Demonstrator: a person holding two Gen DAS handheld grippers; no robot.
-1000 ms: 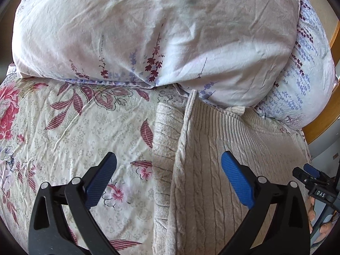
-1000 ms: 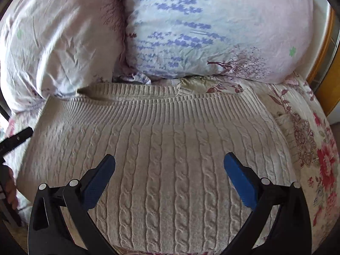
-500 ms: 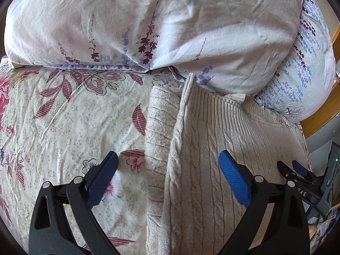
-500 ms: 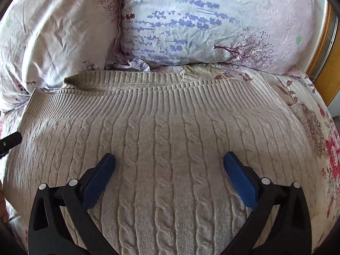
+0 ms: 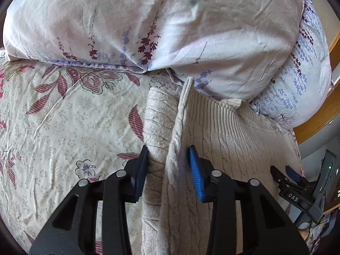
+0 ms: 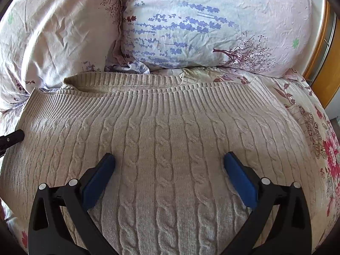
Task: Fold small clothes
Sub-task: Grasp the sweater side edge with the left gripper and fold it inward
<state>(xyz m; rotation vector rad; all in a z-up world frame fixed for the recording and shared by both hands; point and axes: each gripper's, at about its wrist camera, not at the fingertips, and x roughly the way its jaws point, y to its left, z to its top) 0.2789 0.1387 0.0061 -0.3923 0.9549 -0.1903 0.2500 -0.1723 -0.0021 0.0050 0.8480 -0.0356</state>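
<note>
A beige cable-knit sweater (image 6: 165, 140) lies flat on the floral bedsheet, its ribbed hem toward the pillows. In the left wrist view the sweater's left edge (image 5: 167, 148) is folded into a raised ridge, and my left gripper (image 5: 167, 165) is shut on that edge, blue pads on both sides of the fold. My right gripper (image 6: 169, 170) is open, its blue pads spread wide low over the middle of the sweater, holding nothing. The right gripper also shows in the left wrist view (image 5: 284, 176) at the sweater's far right side.
Two floral pillows (image 6: 191, 25) (image 5: 148, 21) lie just beyond the sweater's hem. The floral bedsheet (image 5: 63, 127) spreads to the left. A wooden bed frame (image 6: 327, 59) runs along the right edge. The tip of the left gripper (image 6: 12, 137) shows at the right wrist view's left edge.
My left gripper has closed from wide open onto the sweater's left folded edge. My right gripper has moved down and forward over the sweater, still open.
</note>
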